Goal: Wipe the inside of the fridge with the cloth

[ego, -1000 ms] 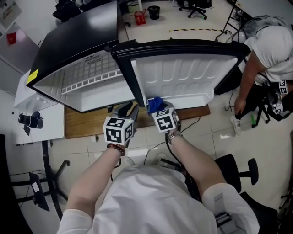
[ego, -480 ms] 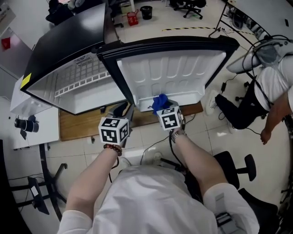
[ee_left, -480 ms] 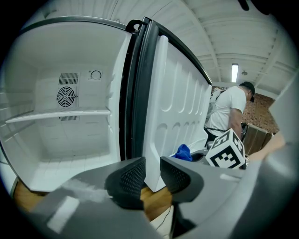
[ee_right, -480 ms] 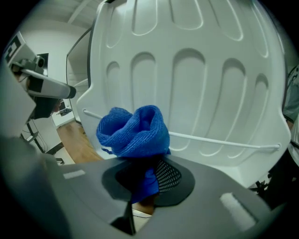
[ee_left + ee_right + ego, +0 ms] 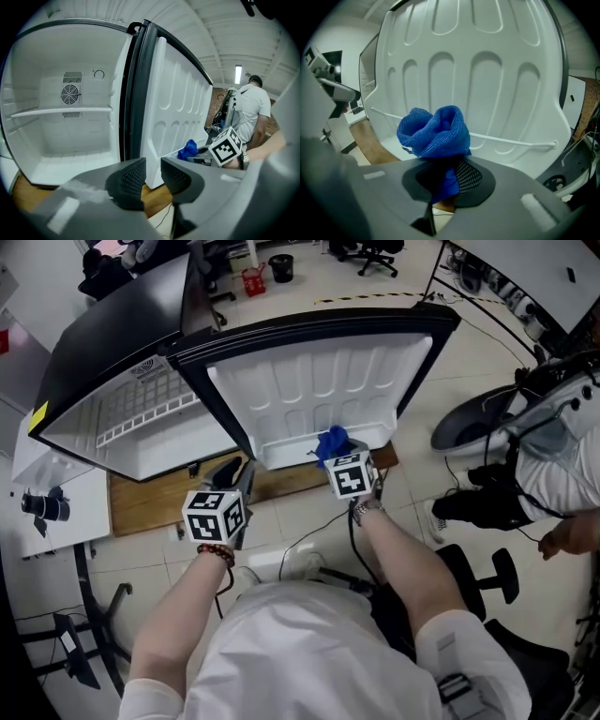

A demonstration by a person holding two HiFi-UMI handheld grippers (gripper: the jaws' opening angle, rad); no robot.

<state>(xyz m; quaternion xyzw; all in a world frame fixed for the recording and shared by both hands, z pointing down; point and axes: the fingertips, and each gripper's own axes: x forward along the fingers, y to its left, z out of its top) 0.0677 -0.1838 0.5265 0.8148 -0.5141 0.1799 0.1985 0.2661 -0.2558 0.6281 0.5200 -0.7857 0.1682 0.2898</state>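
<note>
Right tool (image 5: 443, 177) is pinching the blue cloth (image 5: 433, 131). The bunched wad sticks out past the tips, in front of the low rail (image 5: 511, 140) on the inside of the open door (image 5: 487, 70). Can't tell if it actually touches the liner.

Left tool (image 5: 152, 176) has its jaws a bit apart with nothing in them, pointed at the fridge (image 5: 61, 150) cavity. In there: one shelf (image 5: 61, 111) and a round fan grille (image 5: 69, 94) on the back wall.

The fridge sits on a wooden board (image 5: 141, 502) on tiled floor (image 5: 309, 512). Another person (image 5: 562, 470) is cut off at the right edge.
</note>
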